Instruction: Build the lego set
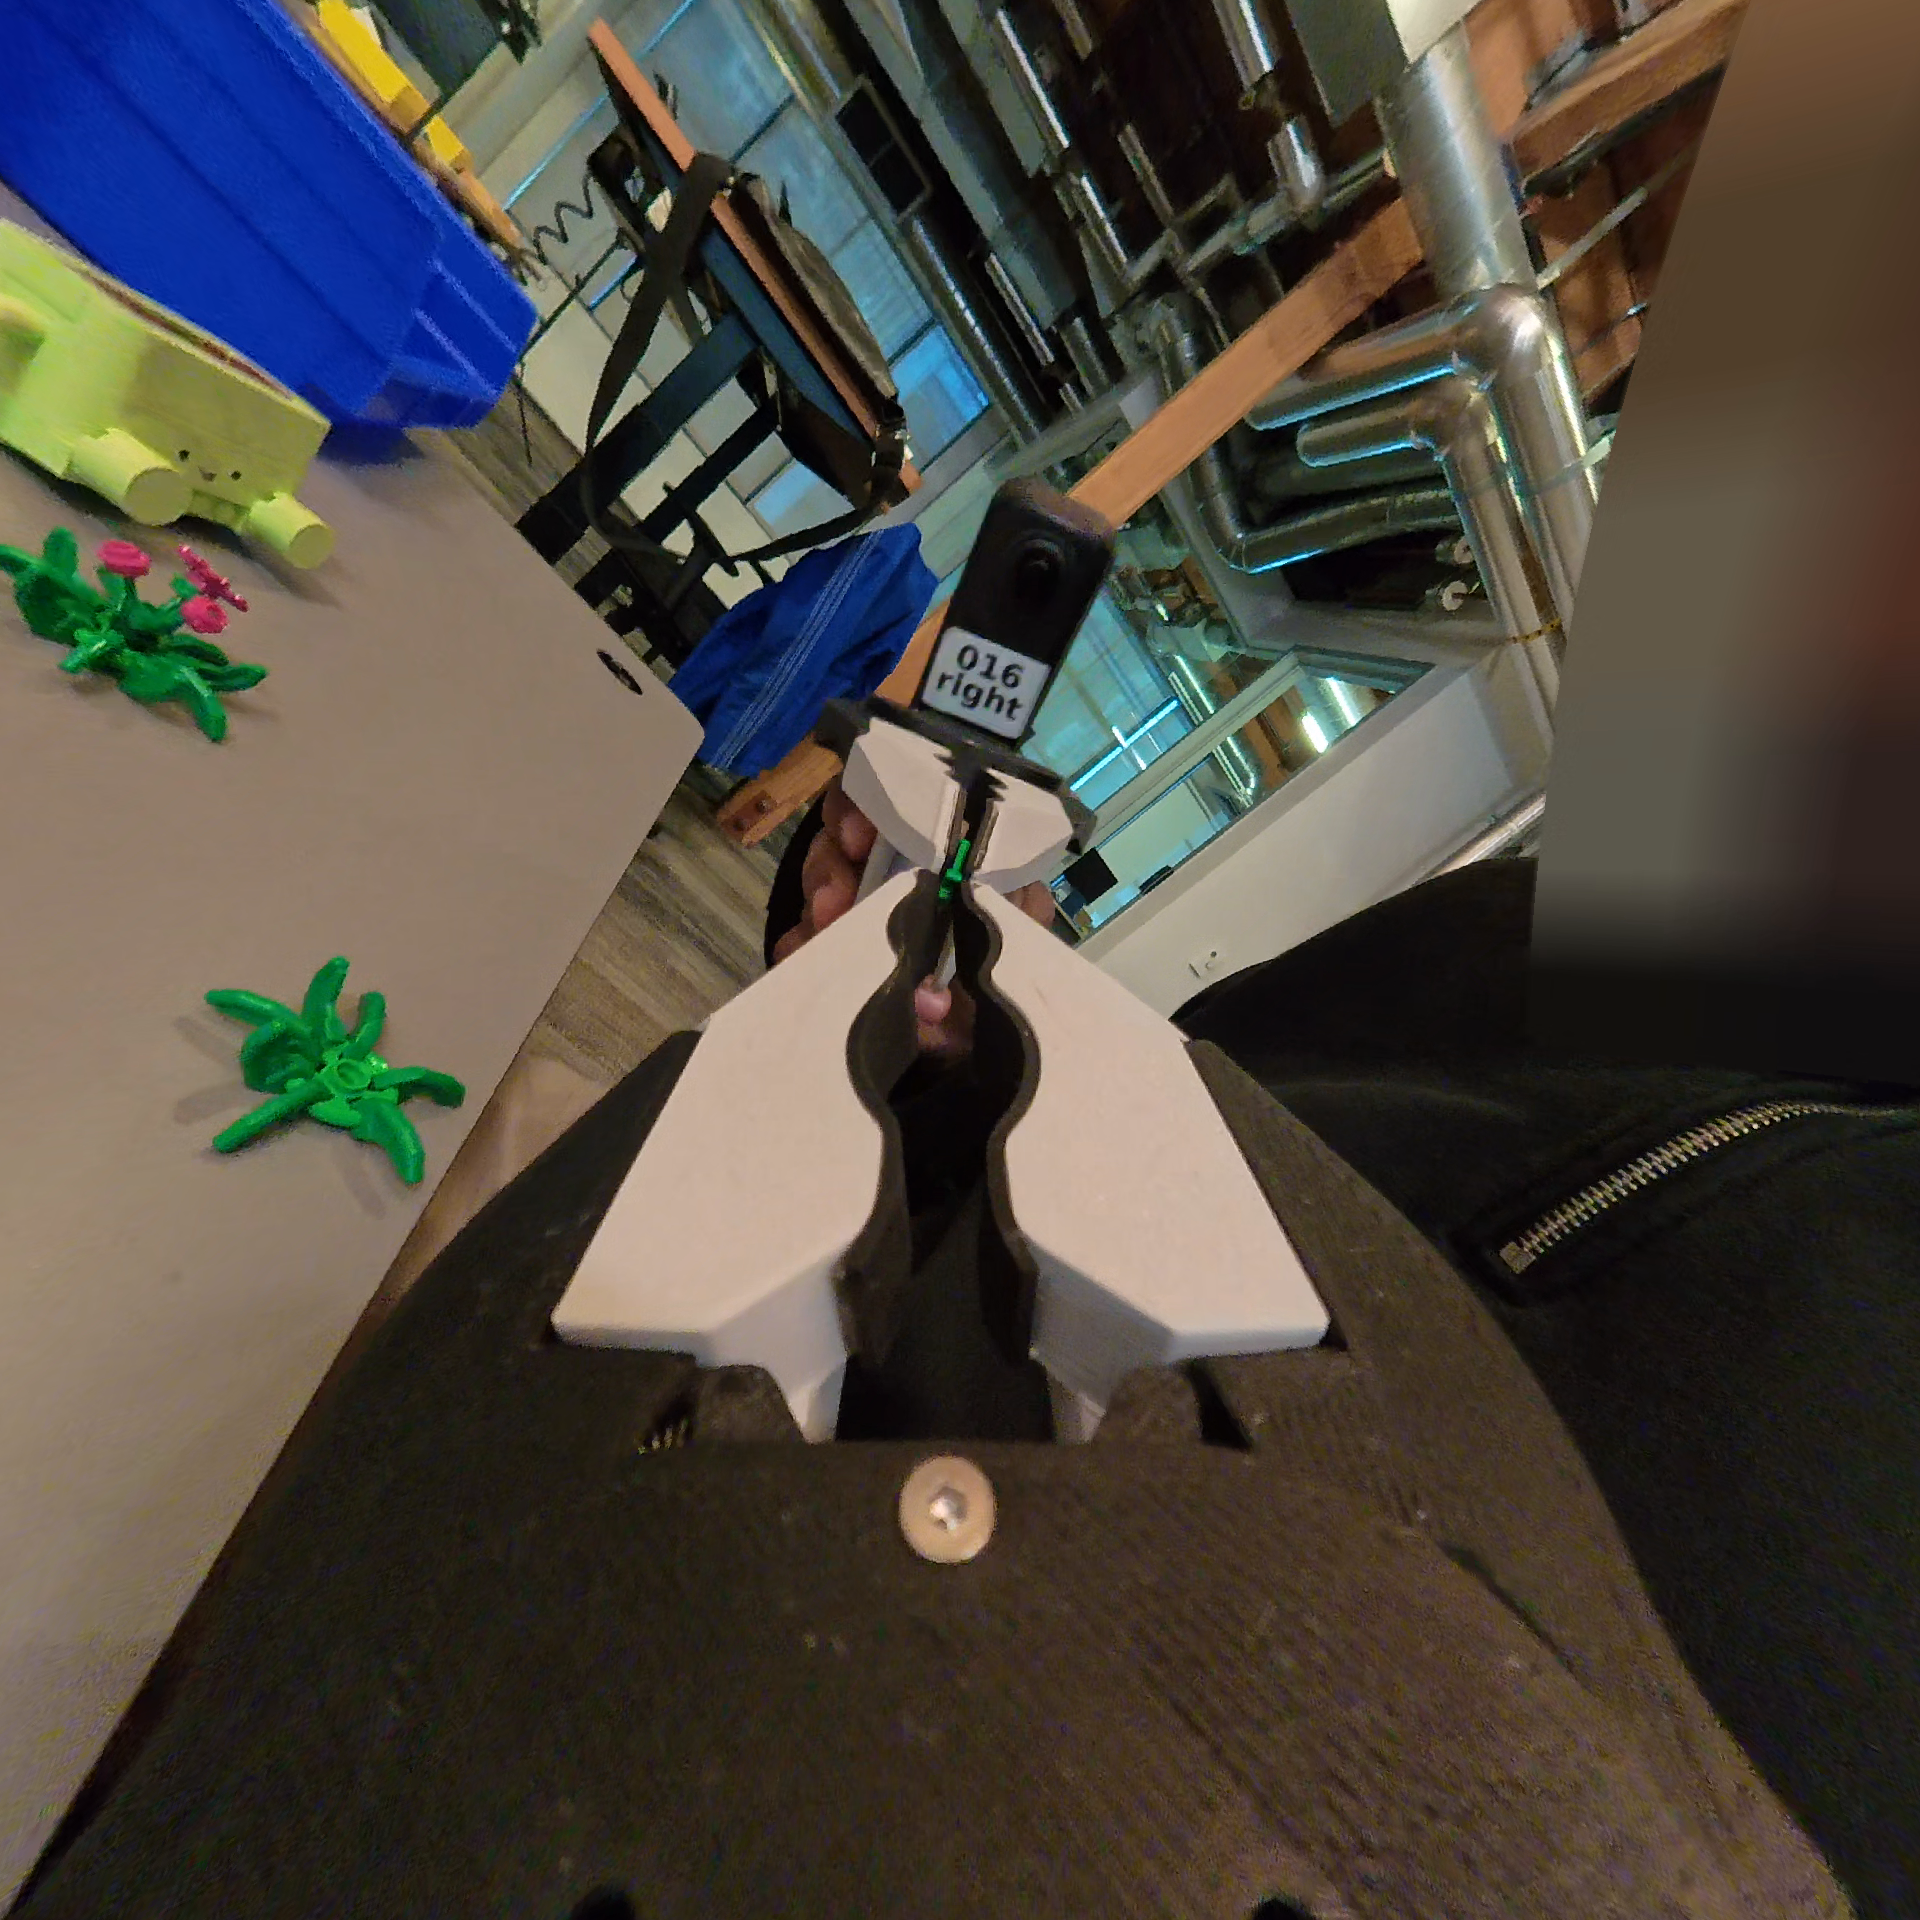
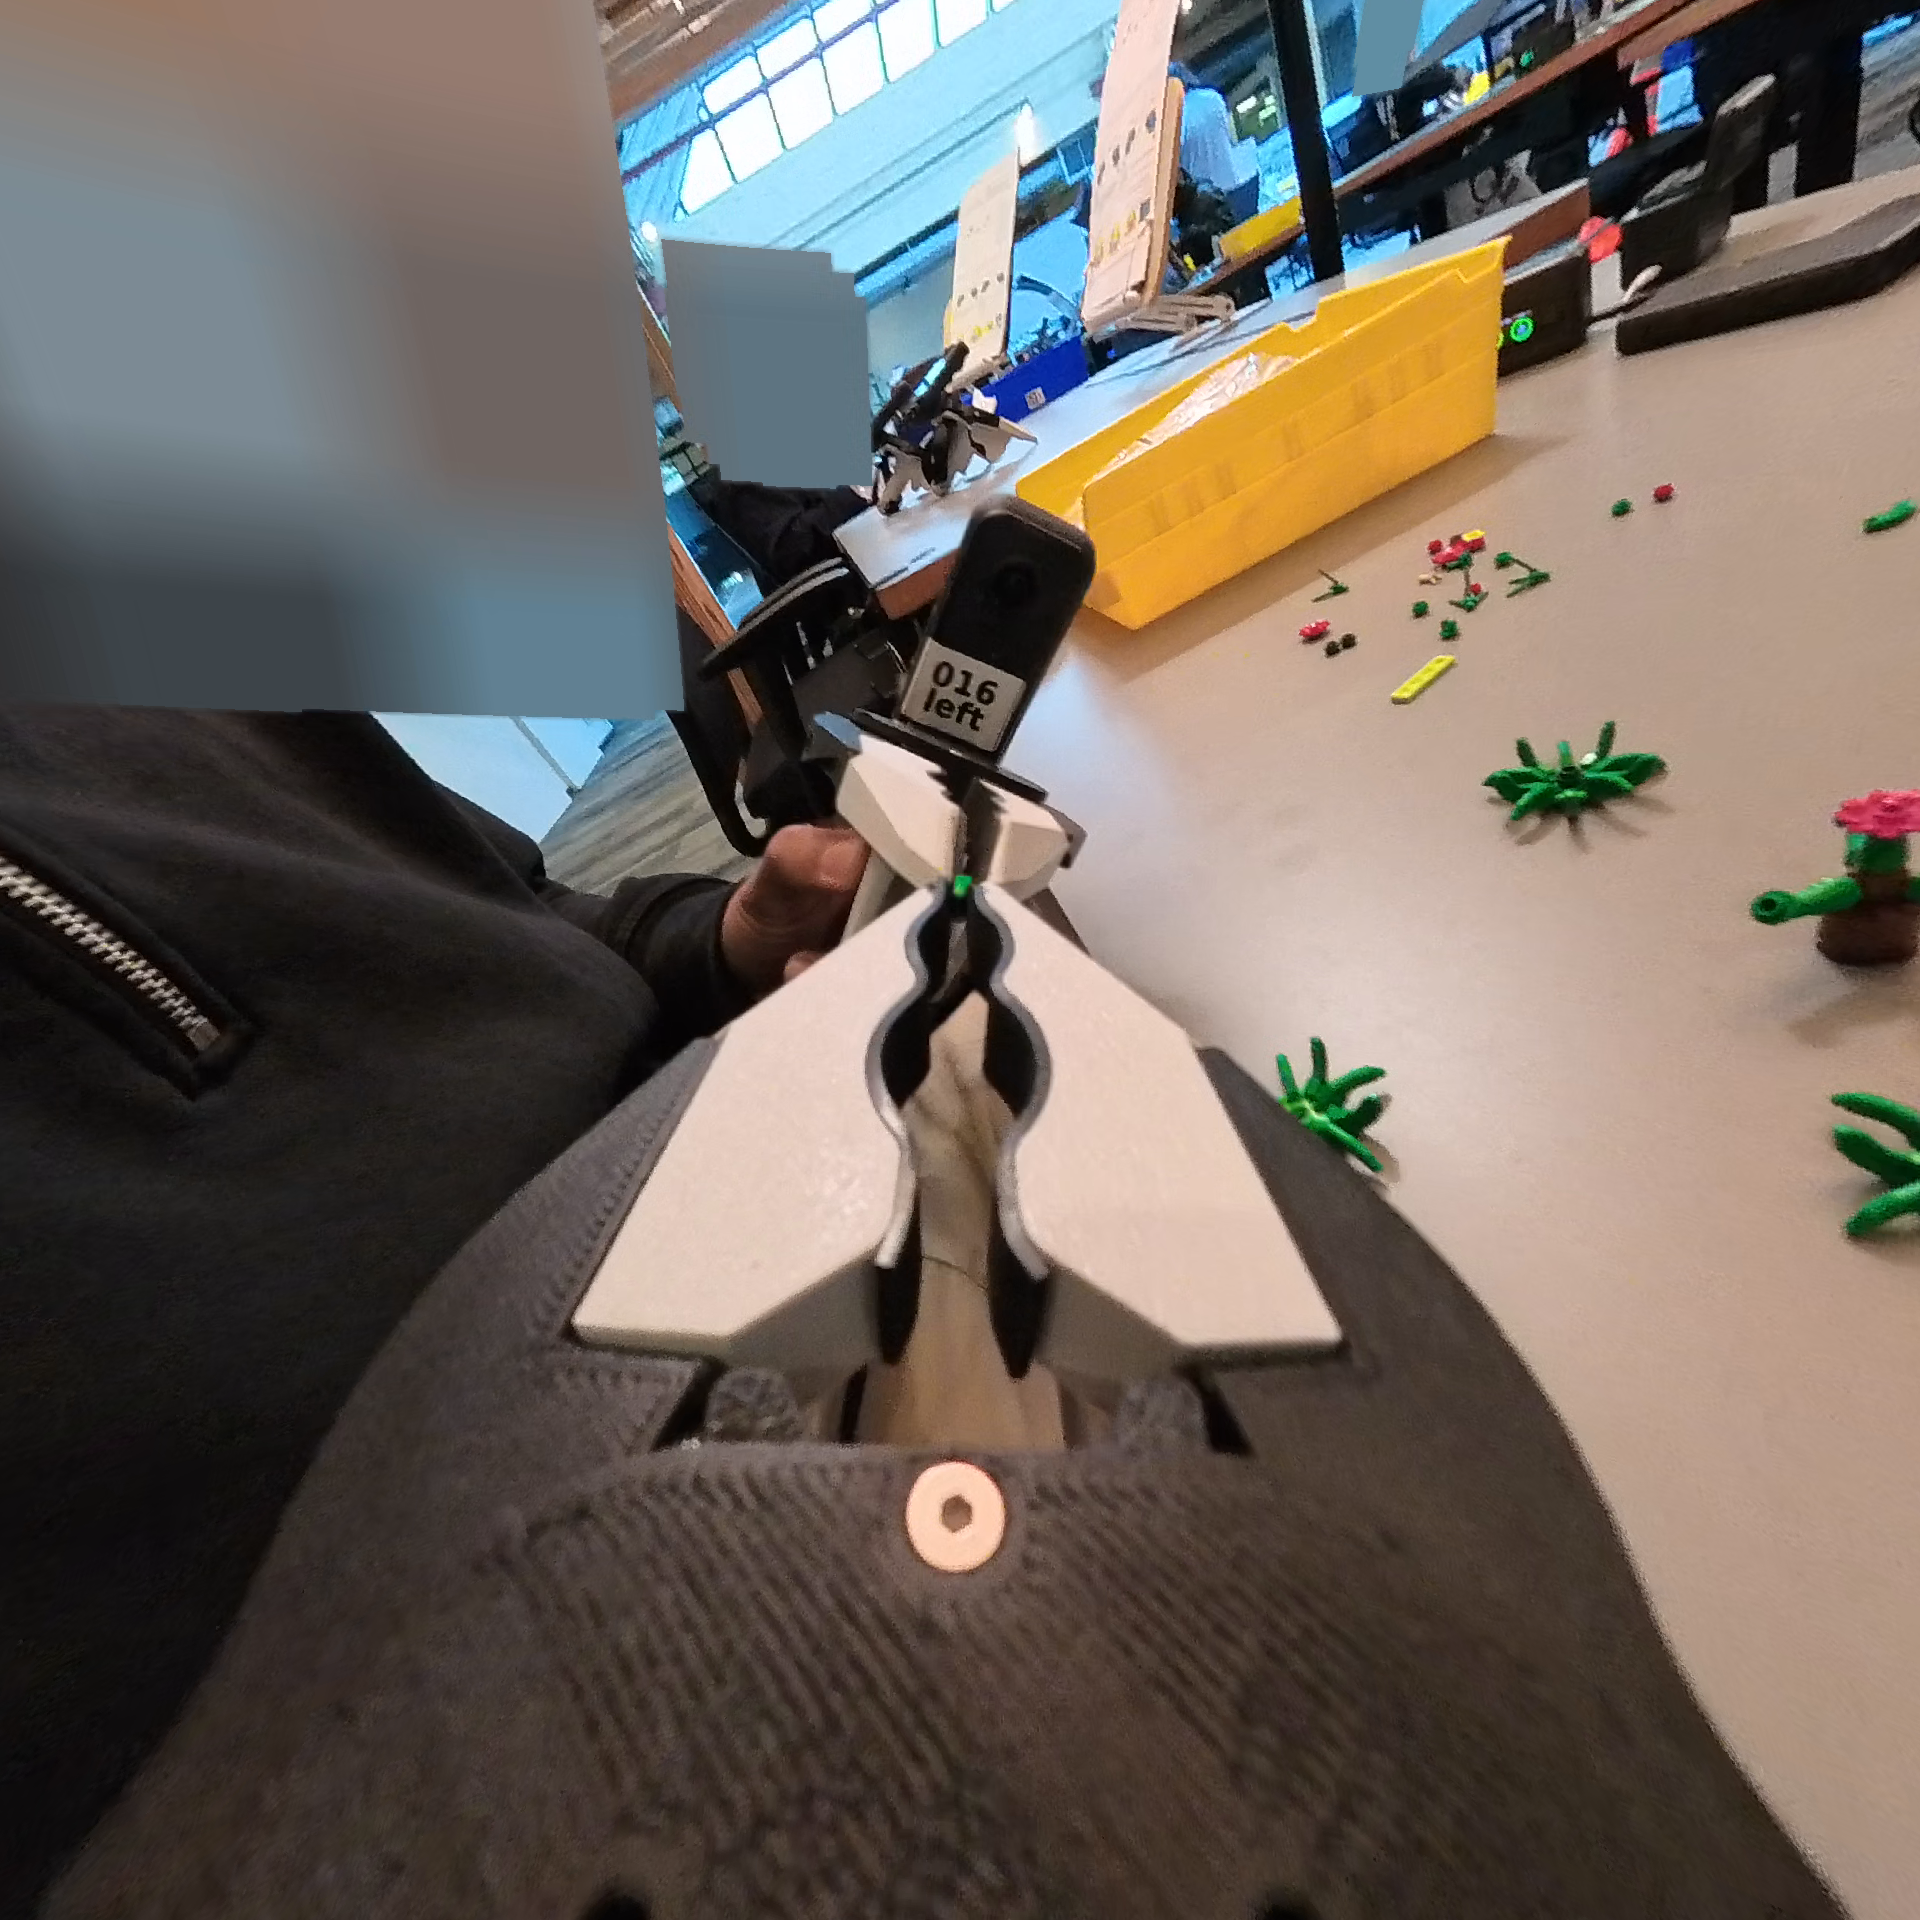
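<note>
Left gripper (image 1: 943, 896) and right gripper (image 2: 958, 894), jaws narrow, tip-to-tip pinching one small green plastic lego stem (image 1: 951, 873). Yellow plastic bin (image 2: 1299, 447) (right wrist view only) on grey table (image 2: 1455, 1195).

Green leaf pieces (image 1: 330, 1070), yellow bin (image 2: 1299, 436), blue bin (image 1: 239, 208), grey table (image 1: 260, 831).

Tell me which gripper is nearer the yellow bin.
Left, probably. In the right wrist view the left gripper sits just in front of the yellow bin; the right gripper faces it tip-to-tip from farther back.
</note>
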